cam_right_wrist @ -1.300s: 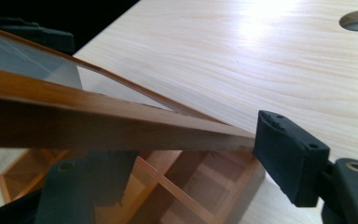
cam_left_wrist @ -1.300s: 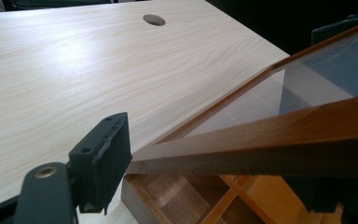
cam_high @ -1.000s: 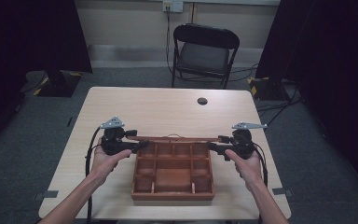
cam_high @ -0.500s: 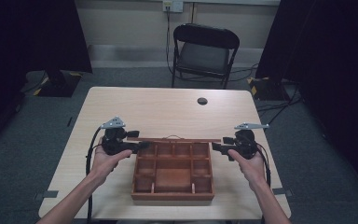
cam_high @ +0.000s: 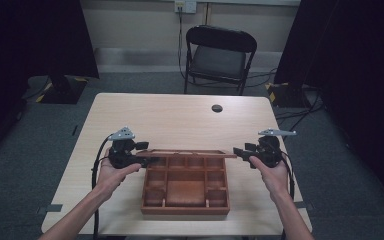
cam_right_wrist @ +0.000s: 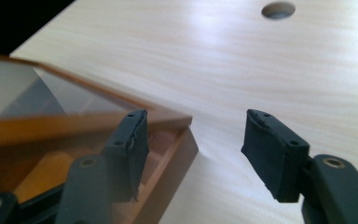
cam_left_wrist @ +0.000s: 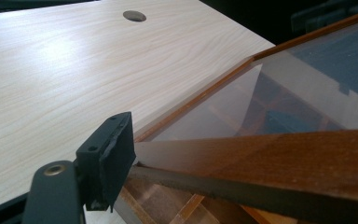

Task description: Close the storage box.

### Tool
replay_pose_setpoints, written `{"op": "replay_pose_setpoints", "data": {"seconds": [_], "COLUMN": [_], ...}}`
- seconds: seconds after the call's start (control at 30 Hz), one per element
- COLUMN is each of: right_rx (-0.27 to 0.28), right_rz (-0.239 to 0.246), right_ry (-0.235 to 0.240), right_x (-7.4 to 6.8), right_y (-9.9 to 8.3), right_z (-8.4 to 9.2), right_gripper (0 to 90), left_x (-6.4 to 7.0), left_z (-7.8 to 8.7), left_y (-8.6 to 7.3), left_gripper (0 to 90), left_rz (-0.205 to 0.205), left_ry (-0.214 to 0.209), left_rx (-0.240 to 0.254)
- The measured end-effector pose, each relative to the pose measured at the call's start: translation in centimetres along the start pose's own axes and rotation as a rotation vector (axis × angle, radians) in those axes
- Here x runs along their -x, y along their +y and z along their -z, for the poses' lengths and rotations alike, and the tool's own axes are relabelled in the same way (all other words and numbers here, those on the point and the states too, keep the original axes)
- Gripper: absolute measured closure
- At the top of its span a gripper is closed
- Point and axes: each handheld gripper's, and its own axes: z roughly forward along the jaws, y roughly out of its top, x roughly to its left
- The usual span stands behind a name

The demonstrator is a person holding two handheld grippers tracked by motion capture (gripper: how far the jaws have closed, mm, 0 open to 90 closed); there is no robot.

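Table [cam_high: 180,117] | wooden compartment box [cam_high: 185,186] empty | glass lid [cam_high: 185,153] raised

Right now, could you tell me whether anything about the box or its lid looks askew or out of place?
Nothing looks broken or spilled. The glass lid is only part-raised, tilted over the box. The left claw is at its left edge. The right claw stands open, one pad at the lid's corner, not clamping it.

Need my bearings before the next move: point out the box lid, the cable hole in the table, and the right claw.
box lid [cam_high: 185,153], high view, on its raised wooden front rail.
cable hole [cam_right_wrist: 278,10], right gripper view, on its dark opening.
right claw [cam_right_wrist: 193,149], right gripper view, midway between its fingertips.
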Motion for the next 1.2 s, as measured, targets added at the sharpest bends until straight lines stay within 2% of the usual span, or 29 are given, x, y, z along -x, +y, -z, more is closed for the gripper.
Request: {"op": "replay_pose_setpoints", "data": {"seconds": [0.1, 0.17, 0.23, 0.3, 0.43, 0.57, 0.63, 0.73, 0.83, 1.0, 1.03, 1.1, 1.2], "right_rx": [0.038, 0.063, 0.078, 0.074, 0.107, 0.136, 0.109, 0.038, -0.029, -0.094, -0.094, -0.138, -0.176], "right_rz": [0.001, 0.006, 0.02, 0.036, 0.093, 0.136, 0.164, 0.242, 0.276, 0.304, 0.304, 0.295, 0.297], "right_ry": [0.008, 0.013, 0.05, 0.063, 0.143, 0.261, 0.304, 0.377, 0.455, 0.516, 0.516, 0.556, 0.557], "right_x": [-0.2, -0.7, -1.3, -1.9, -3.8, -5.9, -7.0, -9.1, -11.0, -13.2, -13.2, -13.7, -14.0], "right_y": [1.0, 1.9, 2.6, 3.3, 5.0, 6.7, 7.1, 7.2, 7.2, 7.2, 7.2, 6.9, 6.6], "right_z": [0.6, 1.0, 1.3, 1.5, 2.4, 2.9, 2.7, 1.7, 0.8, -0.2, -0.2, -1.0, -1.5], "right_gripper": [47.7, 48.9, 51.5, 54.5, 57.3, 60.5, 60.7, 61.4, 64.4, 71.7, 71.7, 77.7, 80.4], "left_x": [0.5, 0.7, 0.9, 0.9, 0.8, 0.7, 0.7, 0.8, 0.9, 0.9, 0.9, 1.0, 1.0], "left_z": [0.3, 0.4, 0.6, 0.6, 0.7, 0.7, 0.7, 0.8, 0.7, 0.7, 0.7, 0.7, 0.7], "left_y": [-0.2, -0.3, -0.4, -0.5, -0.8, -1.3, -1.5, -1.6, -1.9, -2.0, -2.0, -2.1, -2.2], "left_gripper": [25.4, 25.3, 24.5, 23.6, 17.5, 16.2, 17.0, 17.5, 17.0, 16.3, 16.3, 16.3, 16.4], "left_rz": [-0.004, -0.015, -0.009, -0.01, -0.011, -0.002, 0.001, -0.01, -0.02, -0.018, -0.015, -0.018, -0.017], "left_ry": [-0.001, 0.002, -0.004, -0.007, 0.007, 0.012, 0.012, 0.008, 0.013, 0.014, 0.012, 0.01, 0.007], "left_rx": [0.014, 0.018, 0.023, 0.026, 0.03, 0.025, 0.023, 0.017, 0.011, 0.005, 0.011, 0.006, 0.005]}}
